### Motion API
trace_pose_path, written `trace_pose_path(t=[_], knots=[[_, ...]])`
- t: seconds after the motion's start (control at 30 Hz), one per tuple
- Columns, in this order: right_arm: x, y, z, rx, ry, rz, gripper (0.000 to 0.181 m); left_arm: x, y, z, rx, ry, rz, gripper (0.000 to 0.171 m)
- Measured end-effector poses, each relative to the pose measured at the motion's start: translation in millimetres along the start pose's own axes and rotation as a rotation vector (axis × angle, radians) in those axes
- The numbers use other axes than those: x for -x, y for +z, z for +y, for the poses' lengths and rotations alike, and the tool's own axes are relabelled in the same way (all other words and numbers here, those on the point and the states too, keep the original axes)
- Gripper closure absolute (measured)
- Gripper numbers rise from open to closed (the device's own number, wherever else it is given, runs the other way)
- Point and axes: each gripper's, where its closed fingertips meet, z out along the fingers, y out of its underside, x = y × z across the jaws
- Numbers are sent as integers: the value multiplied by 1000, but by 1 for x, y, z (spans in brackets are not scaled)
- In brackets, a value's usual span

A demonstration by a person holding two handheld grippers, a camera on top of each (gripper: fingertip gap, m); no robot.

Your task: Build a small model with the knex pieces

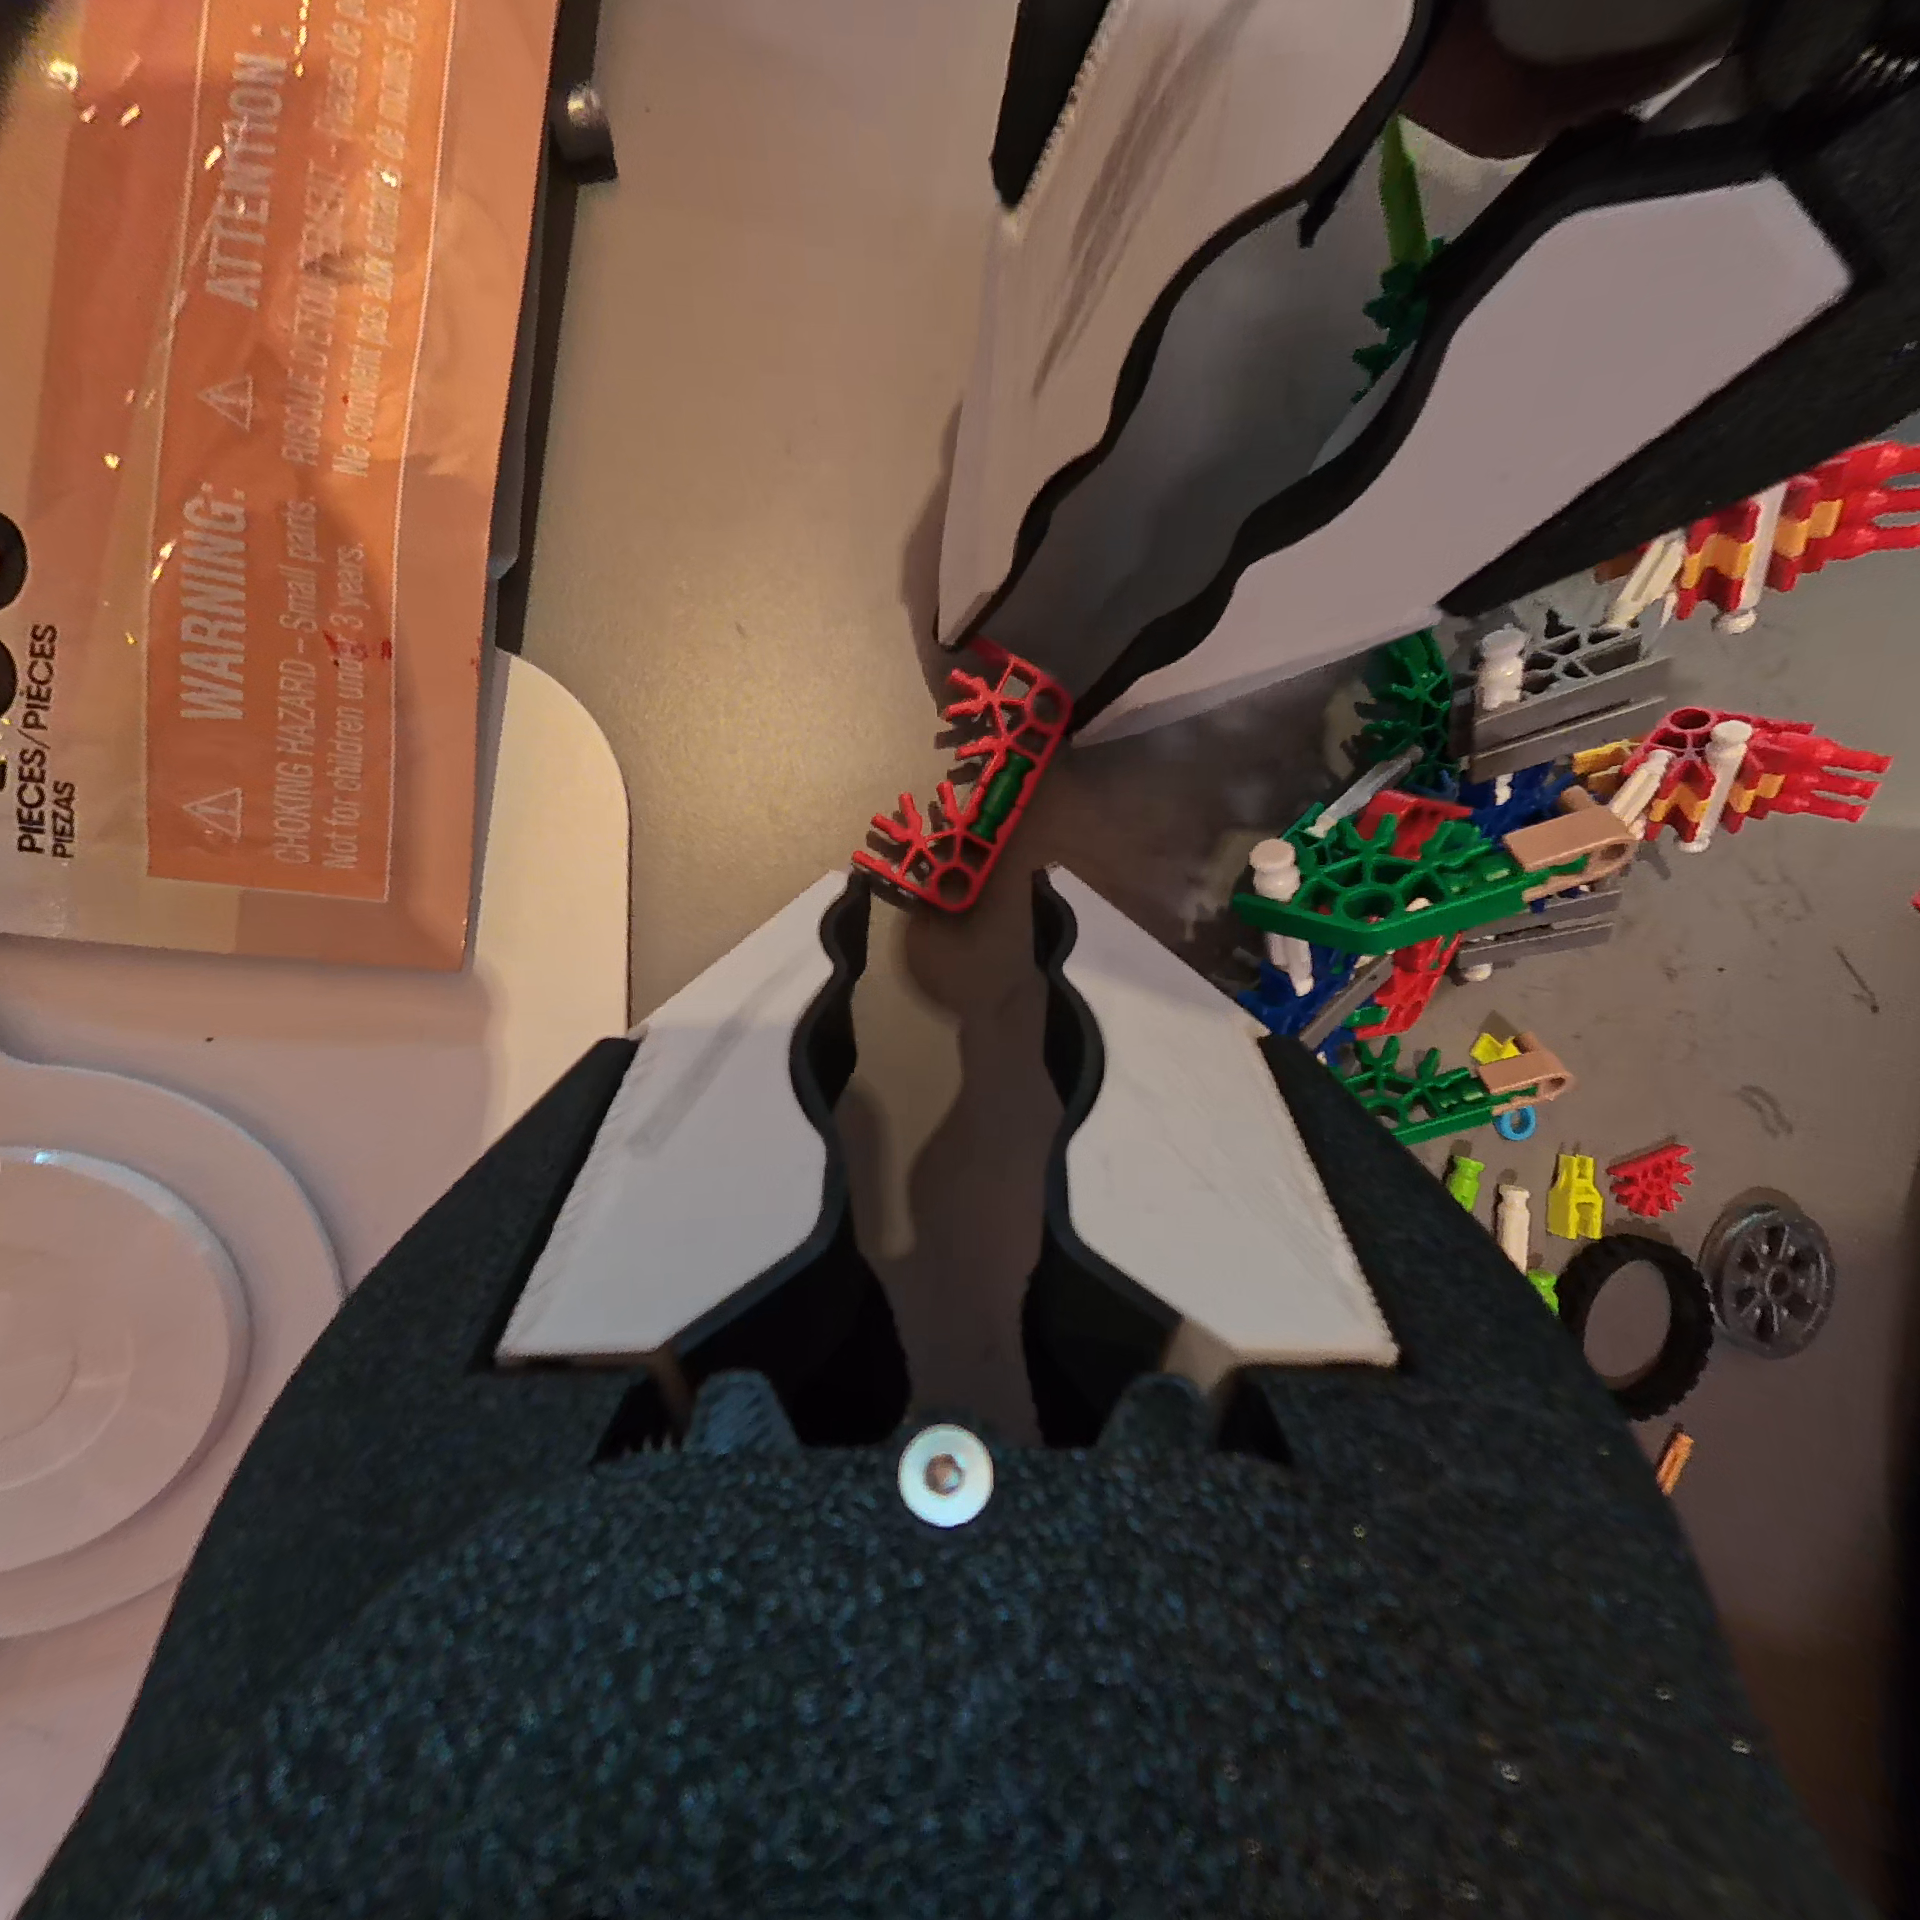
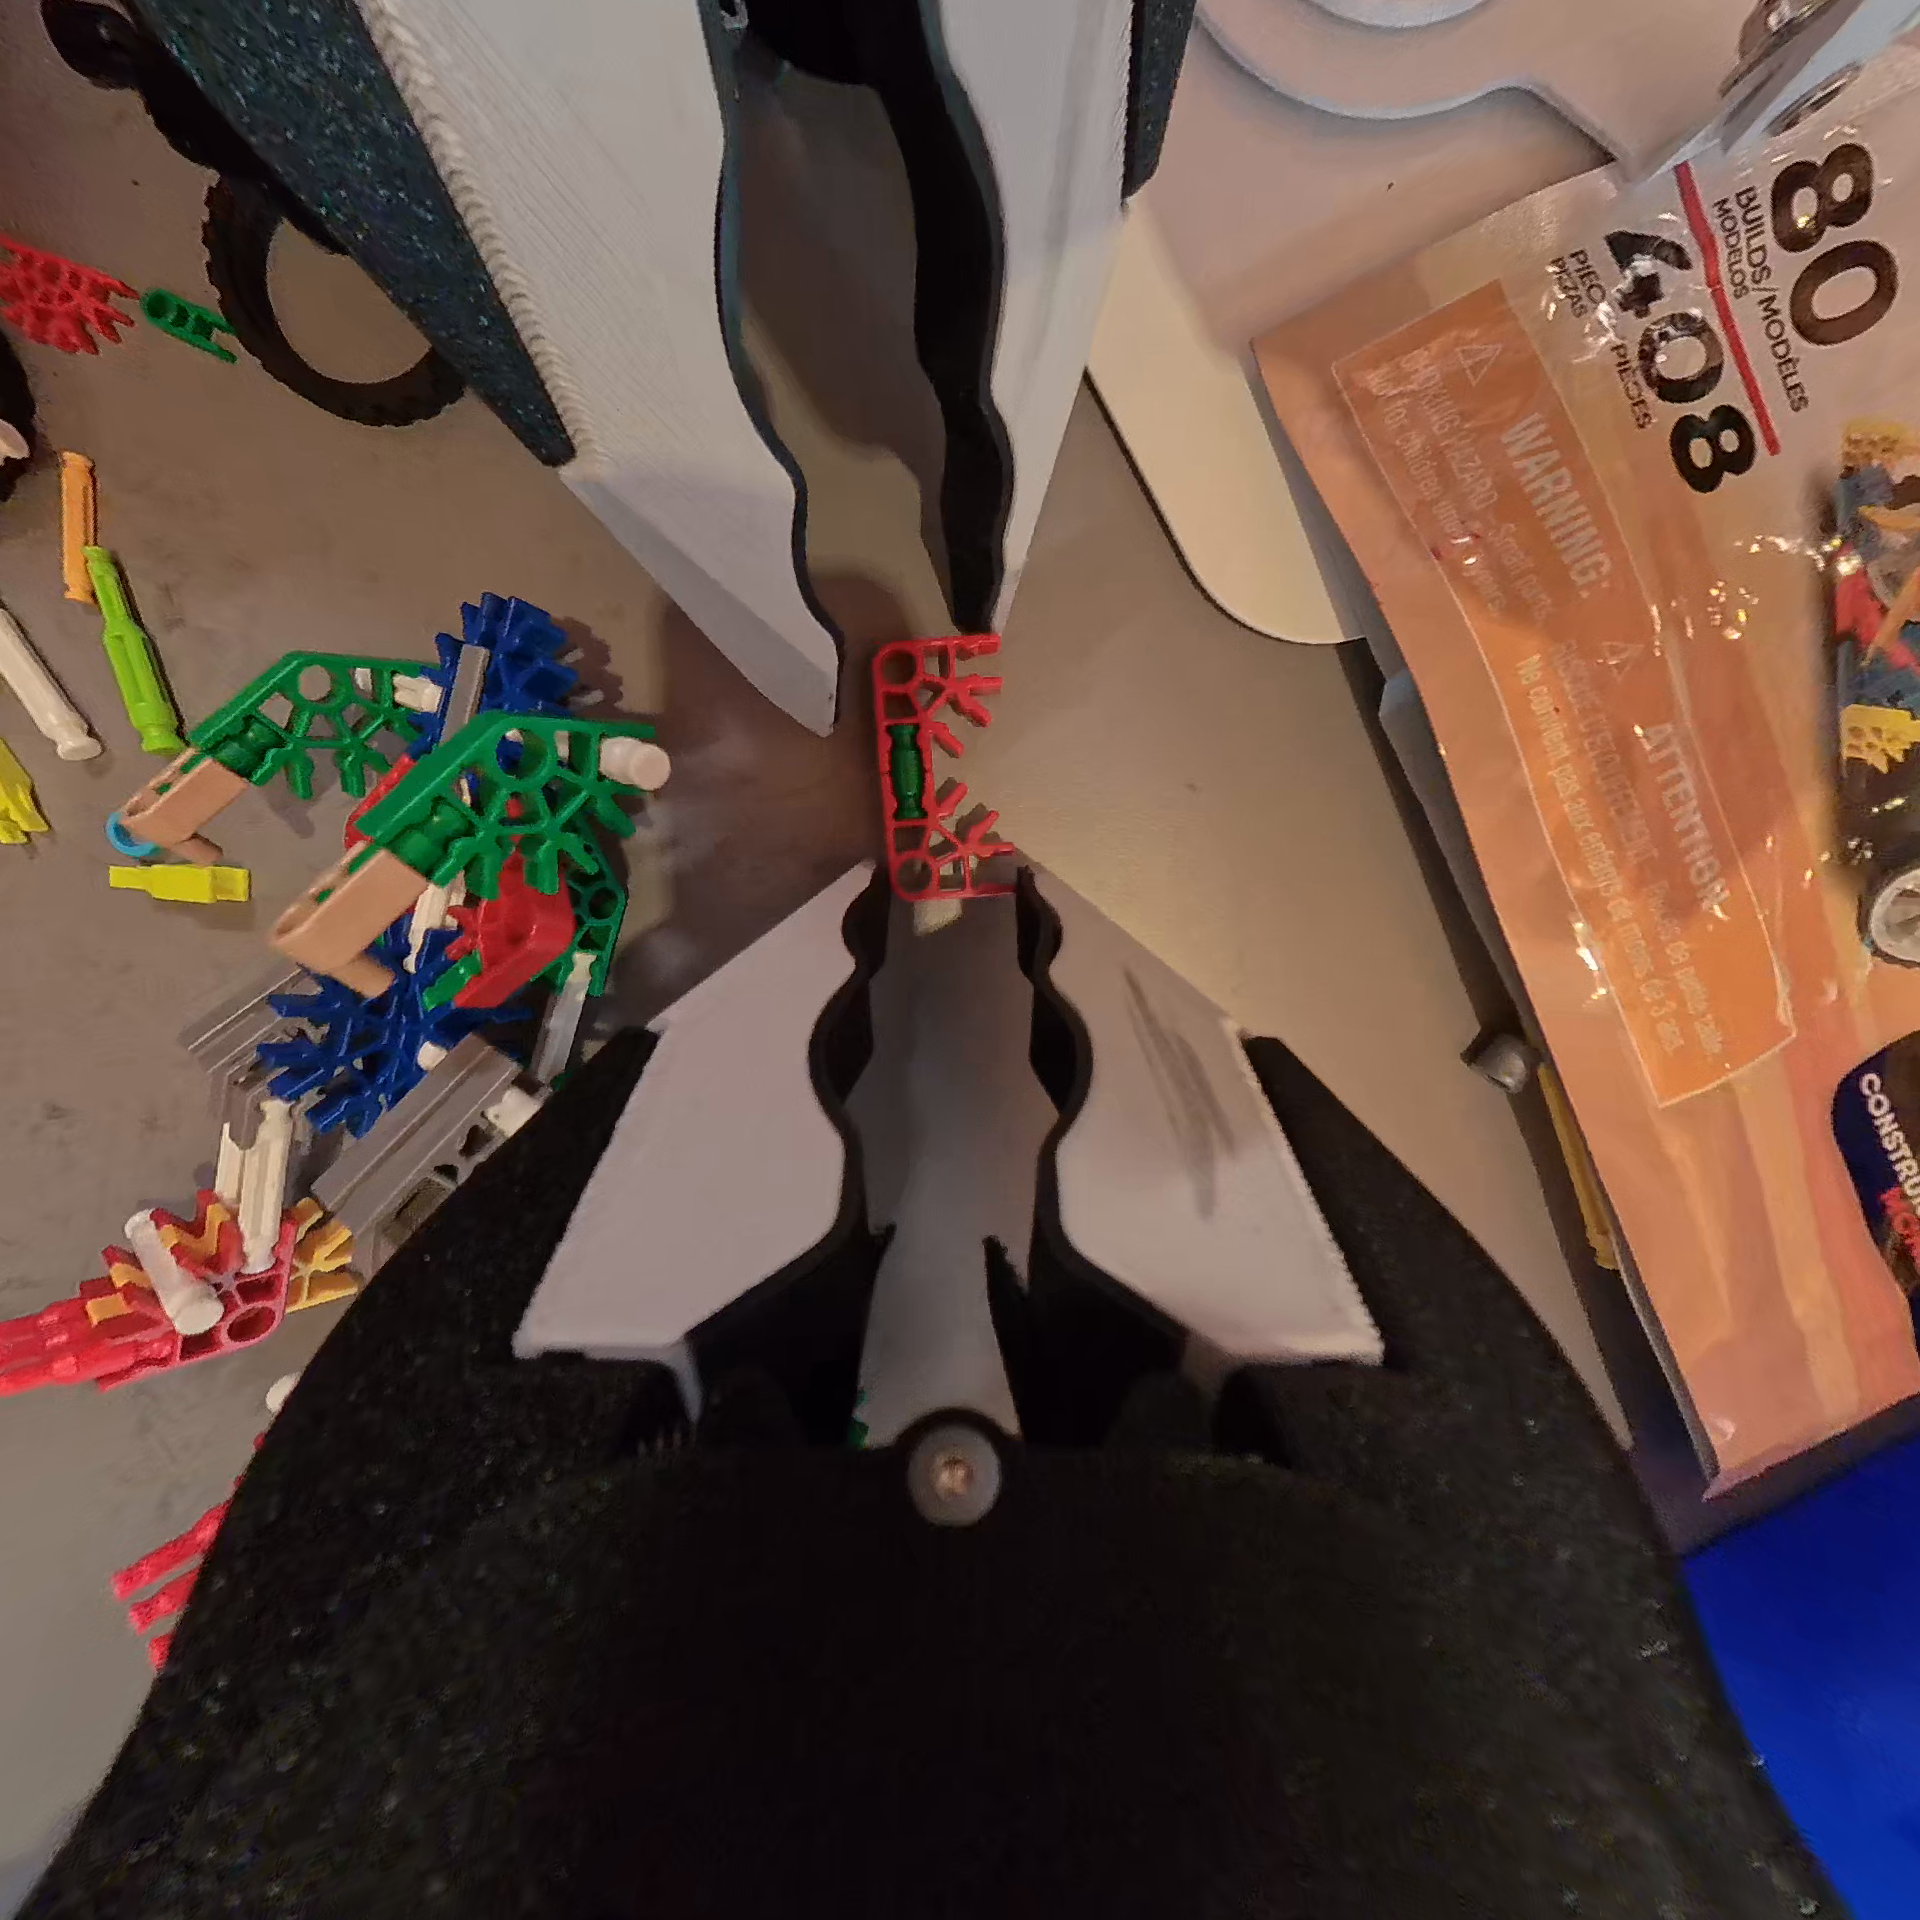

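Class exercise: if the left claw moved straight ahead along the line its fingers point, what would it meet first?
The left claw would probably meet the small red connector piece just beyond its fingertips. The right claw sits at that piece's far end. Depth is hard to judge.

I see a grey, scuffed tabletop (image 2: 260, 540) strewn with construction-toy parts. A cluster of green, blue and red connectors (image 2: 447, 831) lies left in my right wrist view, with a black tyre (image 2: 312, 353) farther off. Loose yellow and white rods (image 1: 1548, 1195) and a grey wheel hub (image 1: 1771, 1283) lie nearby. An orange plastic bag (image 2: 1558, 727) lies on the right.
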Motion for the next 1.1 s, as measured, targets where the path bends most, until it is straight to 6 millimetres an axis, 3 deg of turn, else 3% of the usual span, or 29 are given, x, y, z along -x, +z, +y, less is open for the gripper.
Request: trace_pose_path(t=[1.1], knots=[[1,-17,-11,-59,-124,-50,157,-4,0,-4,-6,82,-12,145]])
